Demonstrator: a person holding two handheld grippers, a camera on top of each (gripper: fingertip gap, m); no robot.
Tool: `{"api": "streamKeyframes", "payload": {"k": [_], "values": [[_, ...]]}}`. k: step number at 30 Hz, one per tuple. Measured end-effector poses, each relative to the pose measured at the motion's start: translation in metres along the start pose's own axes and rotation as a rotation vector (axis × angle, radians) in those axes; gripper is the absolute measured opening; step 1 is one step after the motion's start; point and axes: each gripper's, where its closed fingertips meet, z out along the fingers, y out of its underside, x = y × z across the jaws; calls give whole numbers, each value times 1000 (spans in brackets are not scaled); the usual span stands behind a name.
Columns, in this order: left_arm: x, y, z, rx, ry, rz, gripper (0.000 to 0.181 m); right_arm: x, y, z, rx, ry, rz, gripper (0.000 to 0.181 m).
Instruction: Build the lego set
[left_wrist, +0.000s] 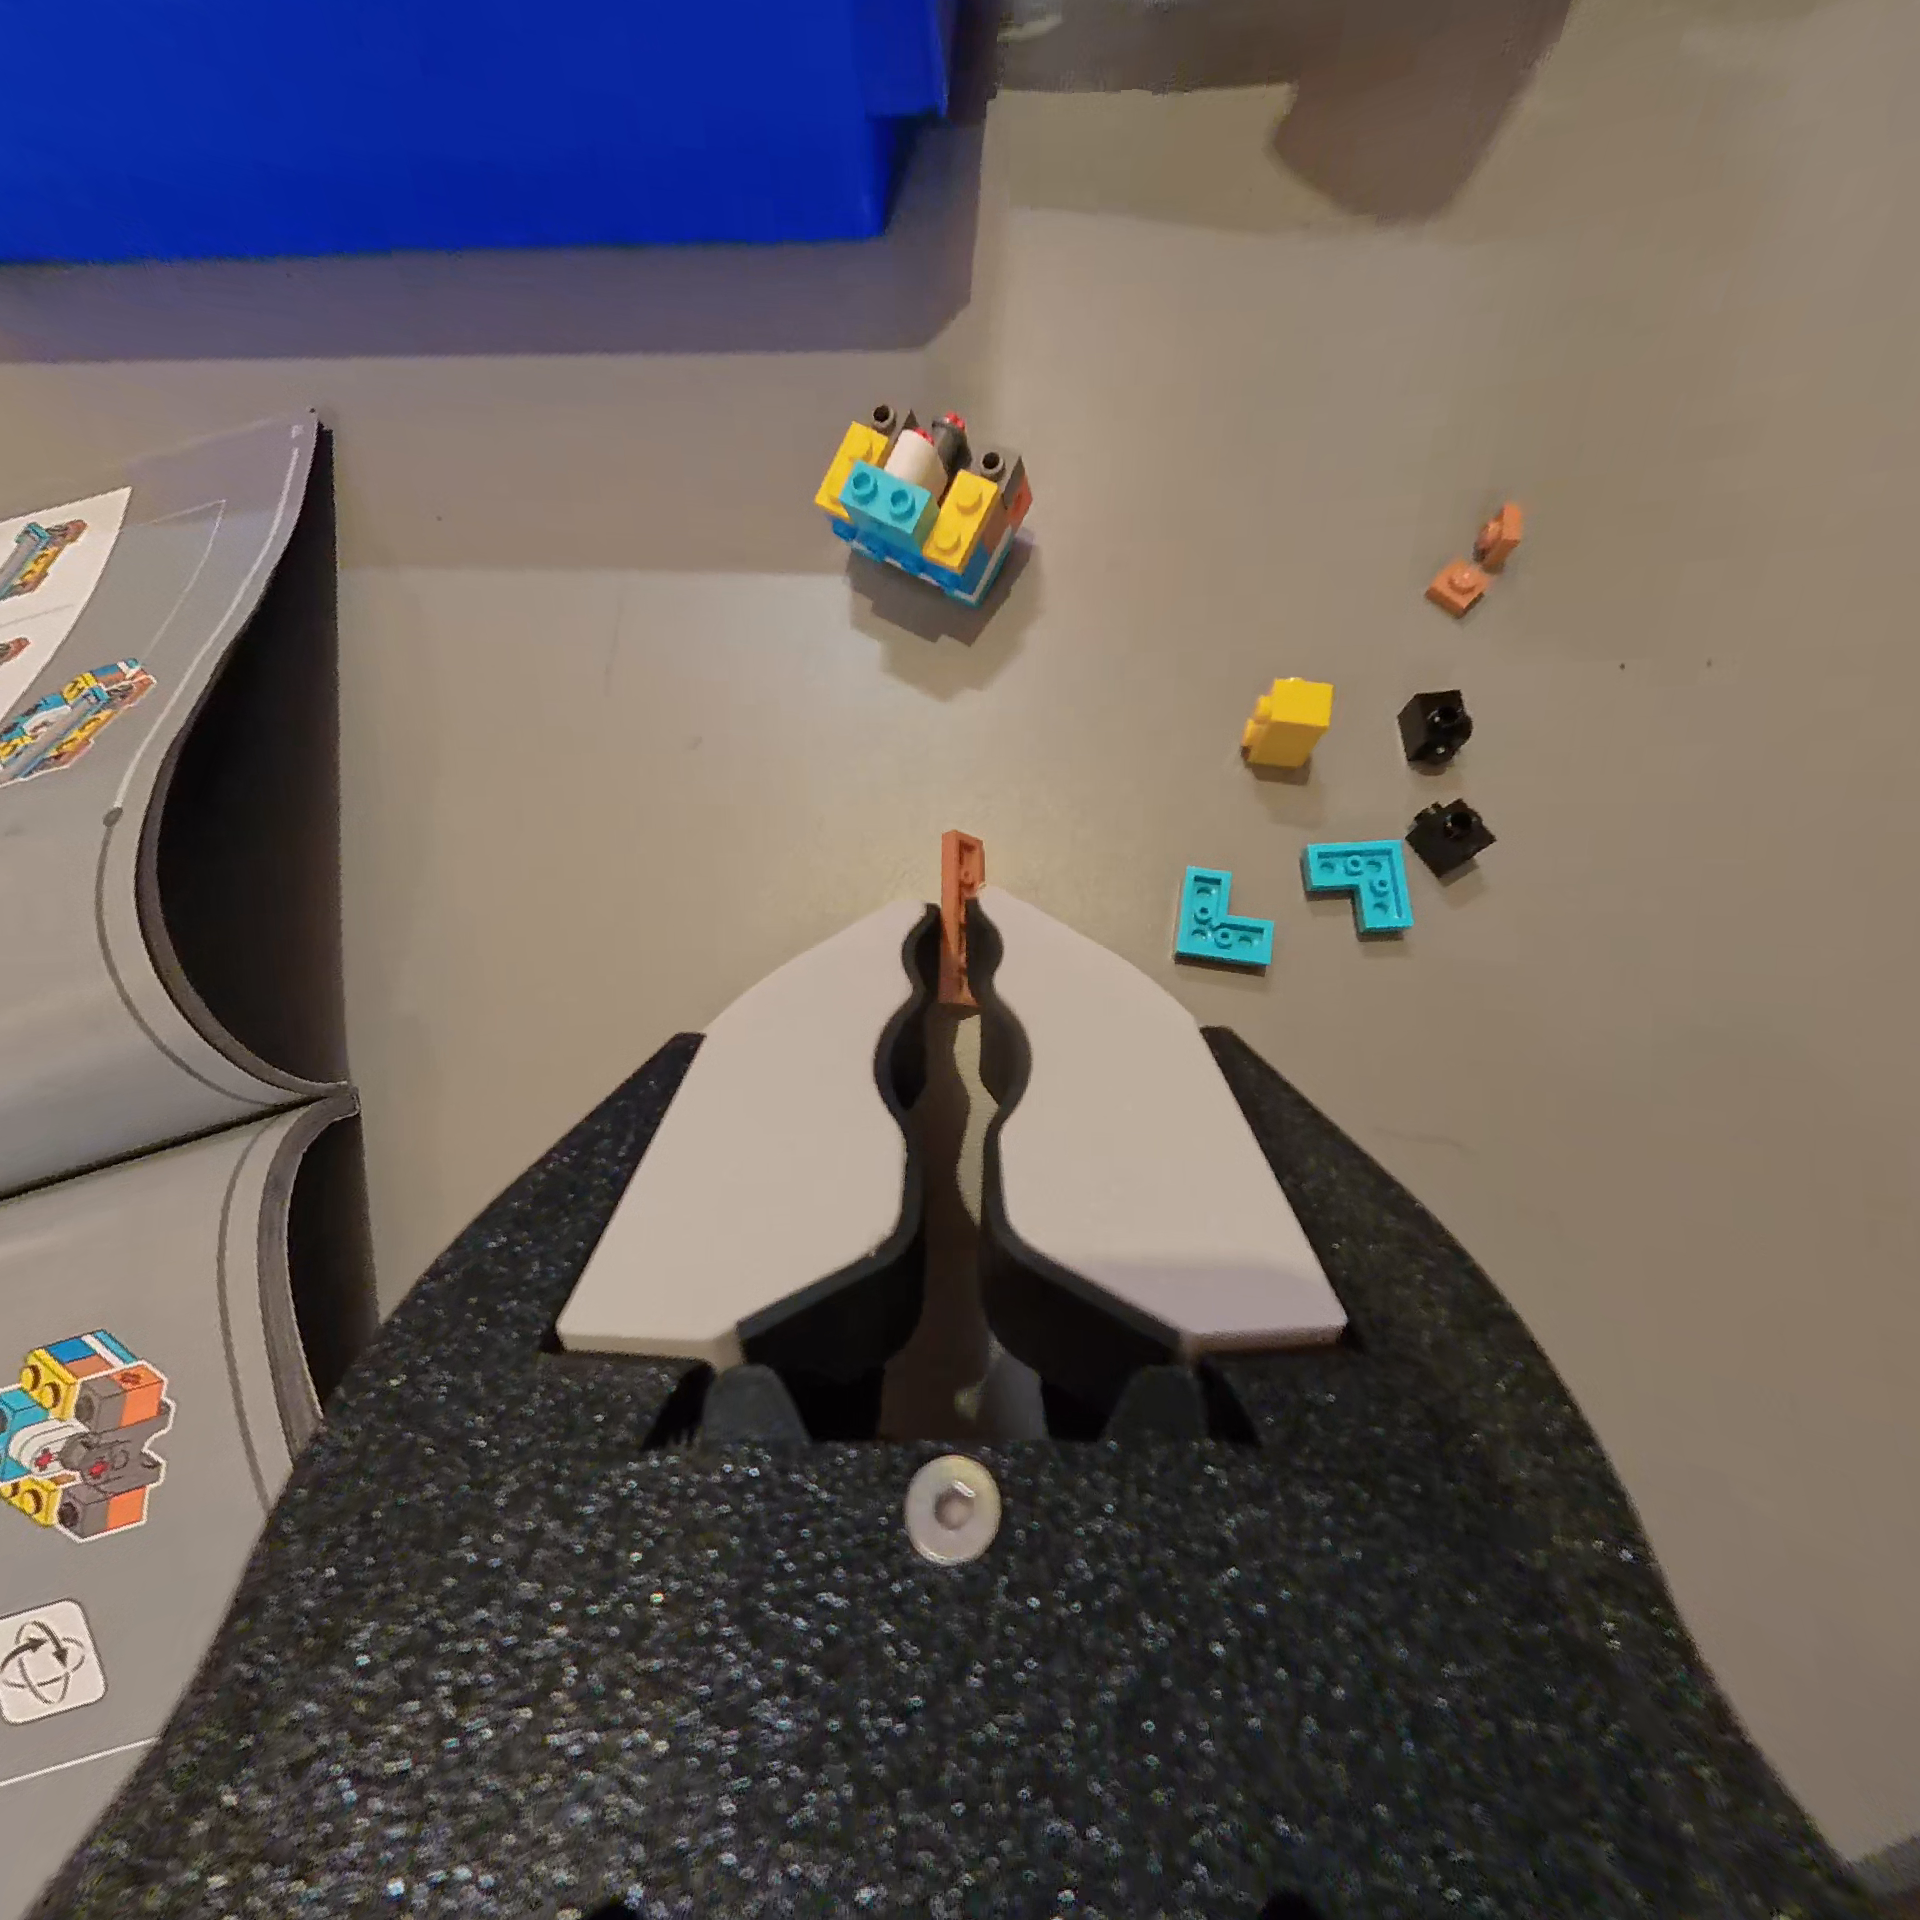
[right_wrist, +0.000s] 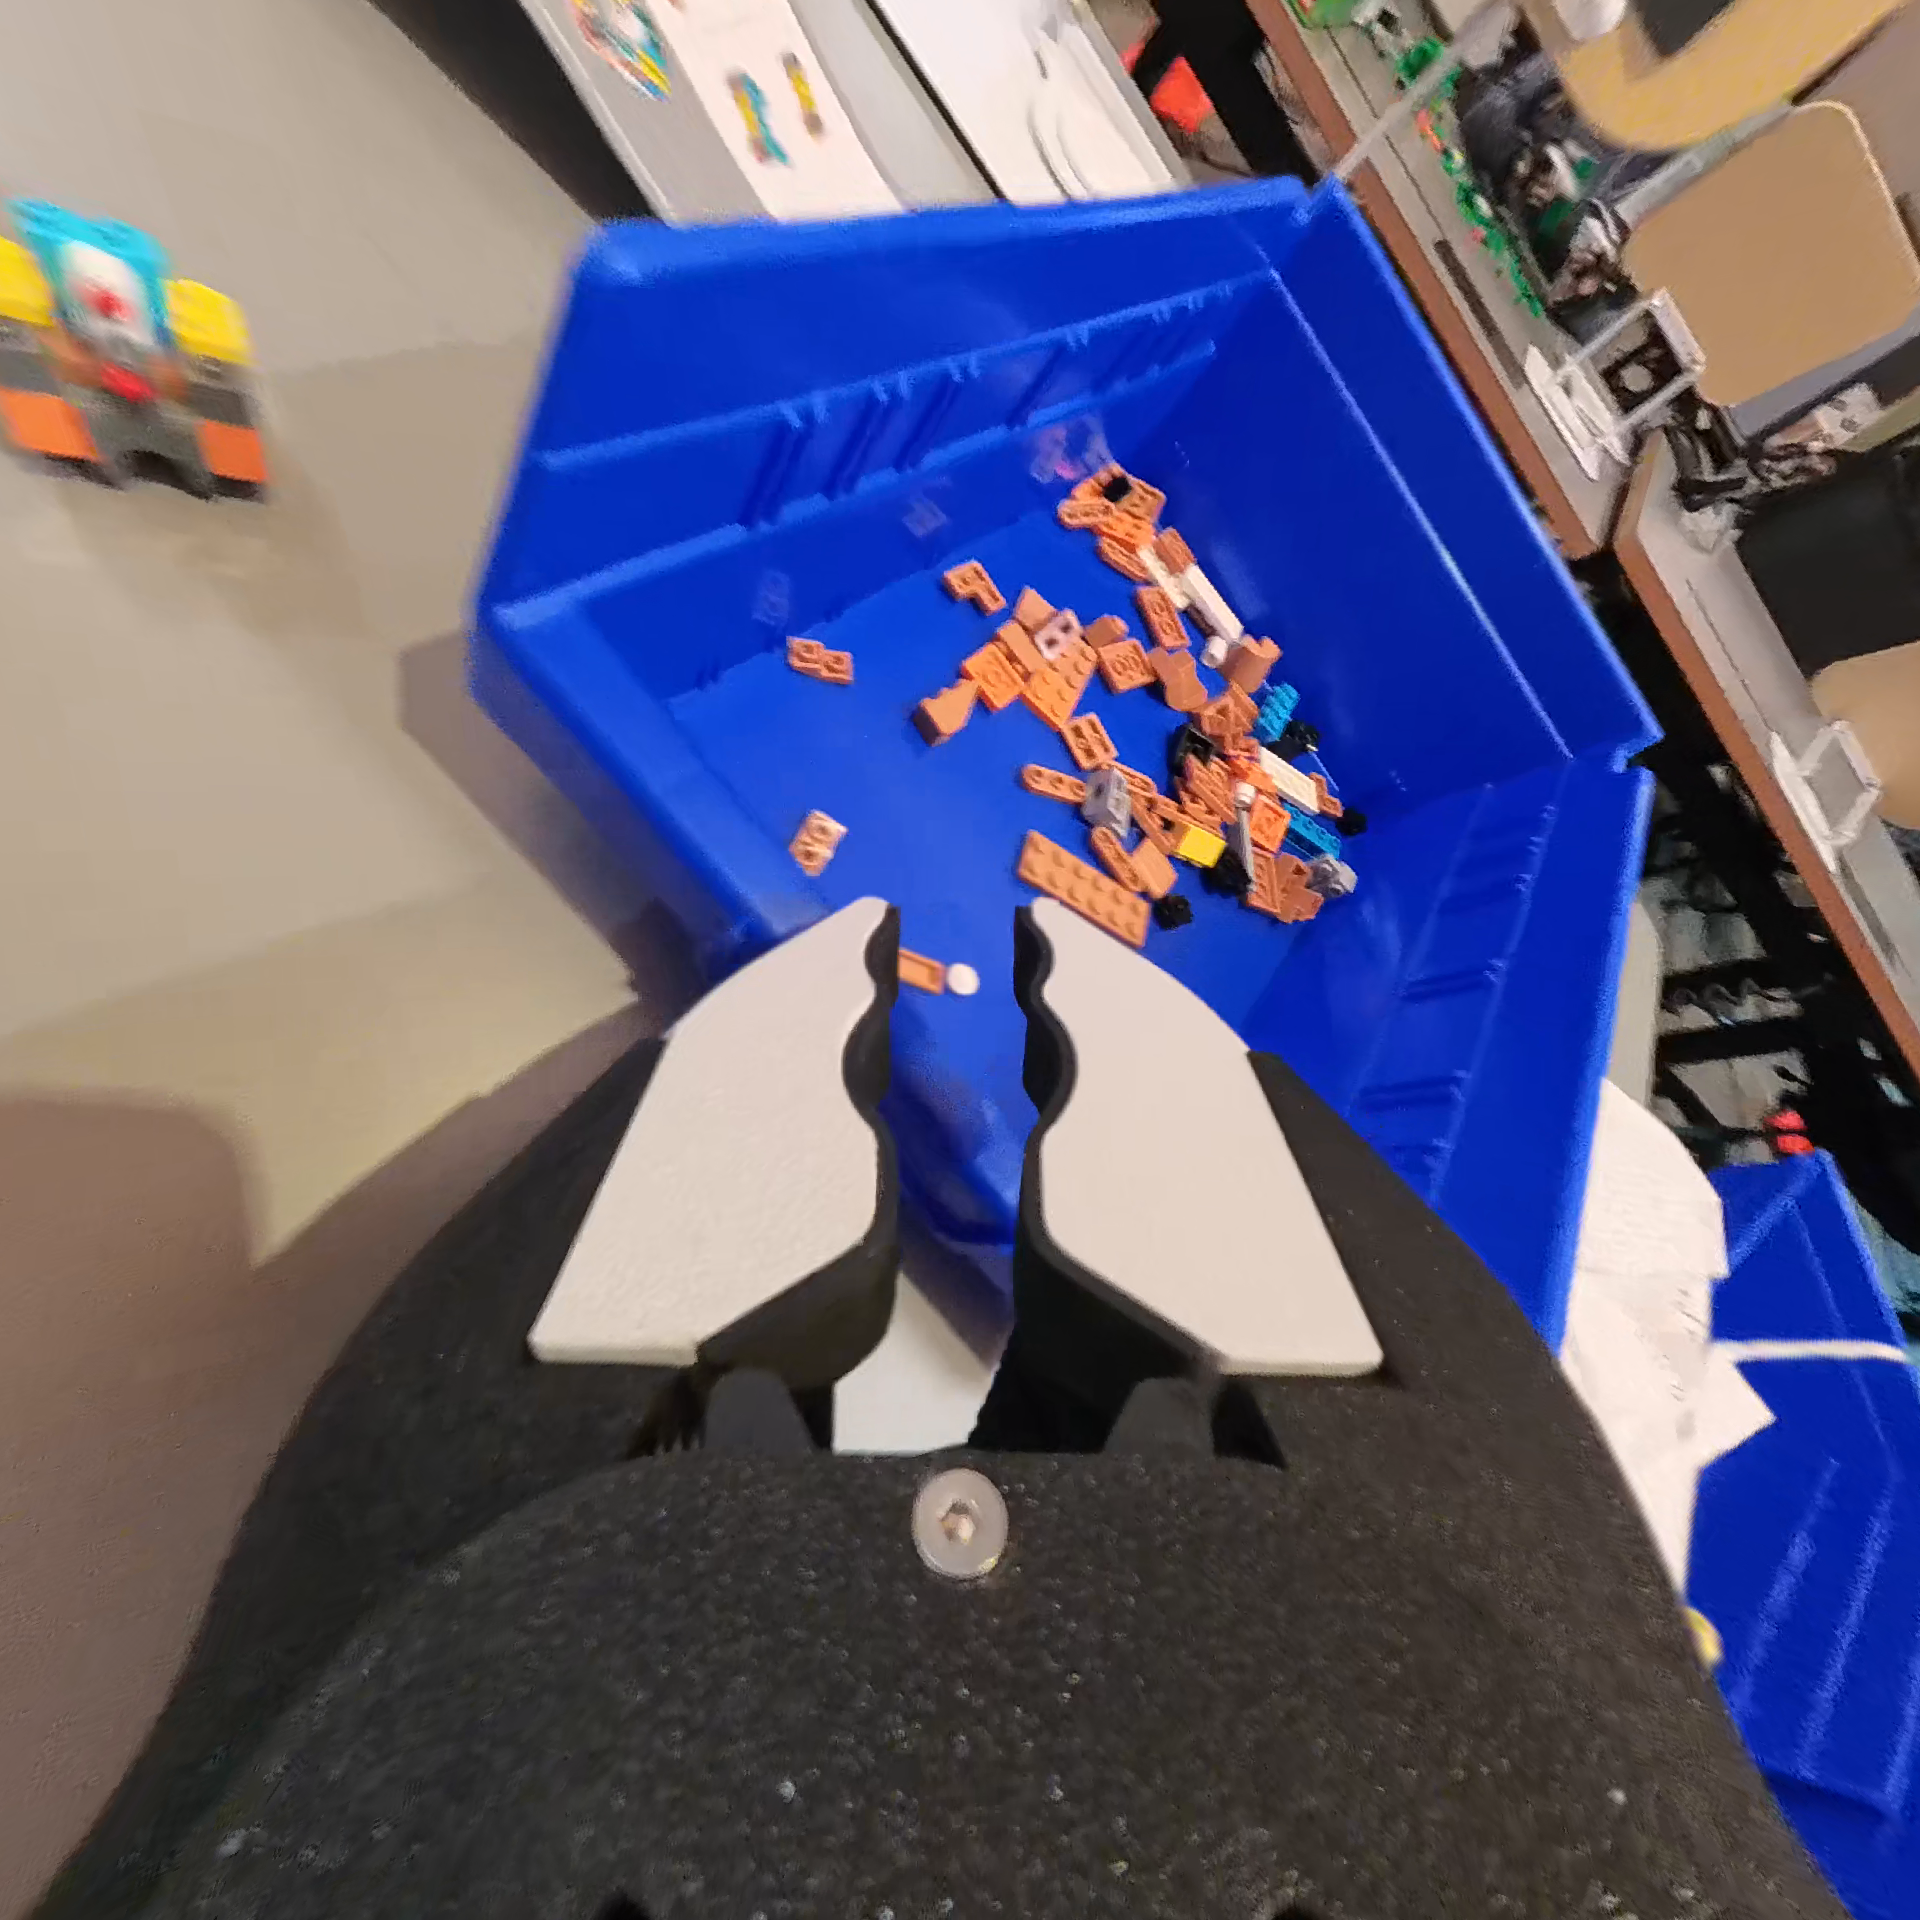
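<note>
My left gripper (left_wrist: 961, 914) is shut on a thin brown plate (left_wrist: 961, 914), held on edge above the grey table. The partly built model (left_wrist: 925, 509) of yellow, teal, white and dark bricks stands farther ahead. To the right lie two teal L-shaped plates (left_wrist: 1221, 920) (left_wrist: 1361, 878), a yellow brick (left_wrist: 1288, 722), two black bricks (left_wrist: 1436, 725) (left_wrist: 1451, 834) and two small brown plates (left_wrist: 1475, 566). My right gripper (right_wrist: 954, 935) is open and empty over the near edge of a blue bin (right_wrist: 1455, 582) that holds many brown bricks (right_wrist: 1153, 727). The model shows blurred at the left of the right wrist view (right_wrist: 125, 343).
An open instruction booklet (left_wrist: 135, 935) lies at the left of the left wrist view. The blue bin (left_wrist: 447, 125) stands at the top left there. In the right wrist view a second blue bin (right_wrist: 1808, 1475), white paper (right_wrist: 1662, 1288) and cluttered shelves (right_wrist: 1662, 312) are at the right. Spacing between my two grippers at the tips: around 25 cm.
</note>
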Motion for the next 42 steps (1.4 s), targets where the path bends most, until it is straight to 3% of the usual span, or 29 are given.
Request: {"api": "streamKeyframes", "payload": {"k": [4,9,15,25,30,42], "values": [[0,0,0,1,-5,7,4,-40,-24,-22,93,-155,-1,22],[0,0,0,-8,-17,23,4,-129,-51,-40,149,-510,18,22],[4,0,-1,-11,-22,37,4,-184,-56,-41,106,-673,-32,22],[9,0,0,-26,-17,59,4,-207,-52,-34,46,-751,-67,19],[10,-1,1,-25,-21,67,4,-213,-54,-33,52,-783,-60,5],[15,-8,6,-9,-29,101,4,-192,-64,-5,72,-729,-88,5]]}}
